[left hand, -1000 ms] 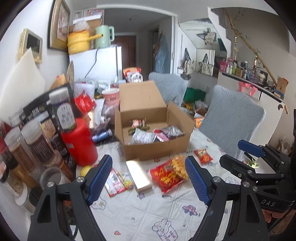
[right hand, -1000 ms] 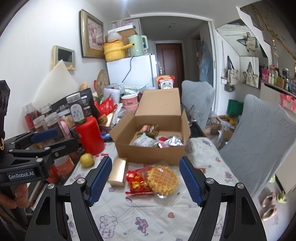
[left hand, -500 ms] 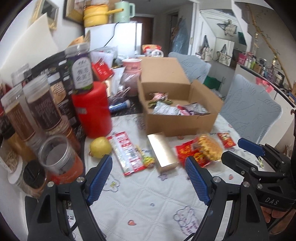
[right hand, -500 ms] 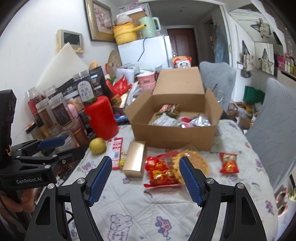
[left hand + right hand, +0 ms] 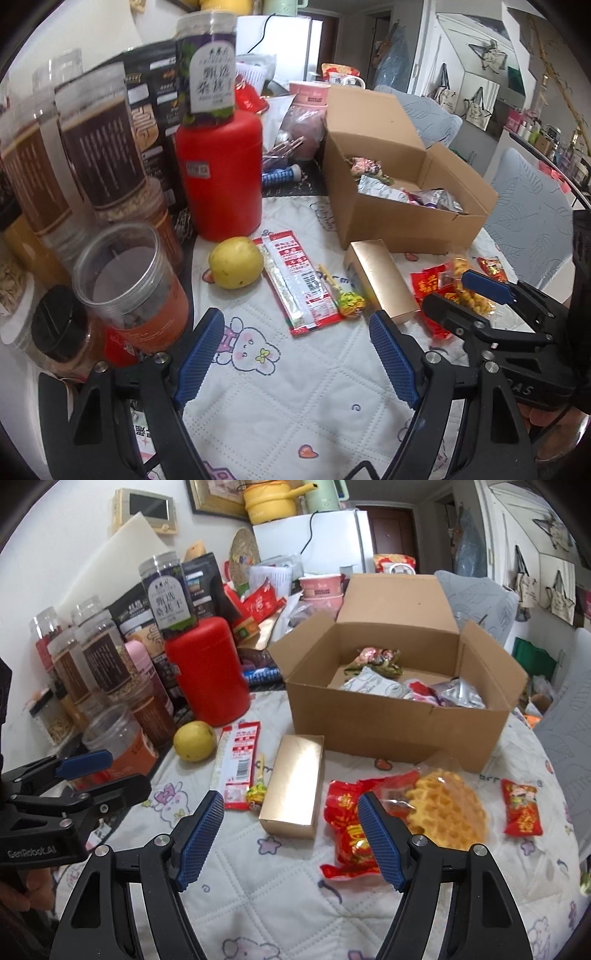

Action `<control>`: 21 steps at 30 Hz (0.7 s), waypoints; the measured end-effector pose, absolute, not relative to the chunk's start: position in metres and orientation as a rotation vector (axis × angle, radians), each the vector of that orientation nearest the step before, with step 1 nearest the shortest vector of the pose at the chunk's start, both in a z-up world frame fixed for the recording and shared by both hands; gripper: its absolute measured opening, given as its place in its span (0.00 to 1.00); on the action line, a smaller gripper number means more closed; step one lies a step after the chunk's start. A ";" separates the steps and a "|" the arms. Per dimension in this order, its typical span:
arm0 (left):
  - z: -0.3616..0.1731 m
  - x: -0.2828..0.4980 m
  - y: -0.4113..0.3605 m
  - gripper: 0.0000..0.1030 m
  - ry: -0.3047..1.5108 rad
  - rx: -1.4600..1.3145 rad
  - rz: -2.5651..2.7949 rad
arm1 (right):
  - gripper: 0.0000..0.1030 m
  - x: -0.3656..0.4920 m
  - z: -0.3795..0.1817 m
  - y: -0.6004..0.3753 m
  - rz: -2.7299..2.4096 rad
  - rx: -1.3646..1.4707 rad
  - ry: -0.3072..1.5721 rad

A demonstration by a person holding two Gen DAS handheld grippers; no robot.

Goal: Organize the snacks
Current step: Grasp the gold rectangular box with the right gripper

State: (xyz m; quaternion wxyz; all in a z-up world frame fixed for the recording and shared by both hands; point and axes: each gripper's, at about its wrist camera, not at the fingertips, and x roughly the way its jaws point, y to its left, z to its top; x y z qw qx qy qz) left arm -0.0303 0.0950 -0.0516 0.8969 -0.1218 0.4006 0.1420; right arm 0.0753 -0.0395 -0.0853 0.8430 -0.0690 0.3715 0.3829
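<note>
We see loose snacks lying in front of the open cardboard box (image 5: 395, 716): a gold carton (image 5: 293, 784), a waffle pack (image 5: 441, 806), a long red-and-white sachet (image 5: 238, 762) and a small red packet (image 5: 521, 806). Left of the box stand a lemon (image 5: 195, 740) and a red canister (image 5: 207, 670). Both our left gripper (image 5: 297, 356) and right gripper (image 5: 290, 834) hang above the cloth, jaws spread, empty

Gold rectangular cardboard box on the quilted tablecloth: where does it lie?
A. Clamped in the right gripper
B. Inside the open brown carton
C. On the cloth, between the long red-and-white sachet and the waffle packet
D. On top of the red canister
C: the gold box lies flat on the cloth in front of the brown carton, sachet on one side, waffle packet on the other.
</note>
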 end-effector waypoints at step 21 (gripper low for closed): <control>-0.088 0.006 0.121 0.79 0.909 -0.313 0.303 | 0.42 0.132 -0.142 0.016 0.777 -0.301 0.920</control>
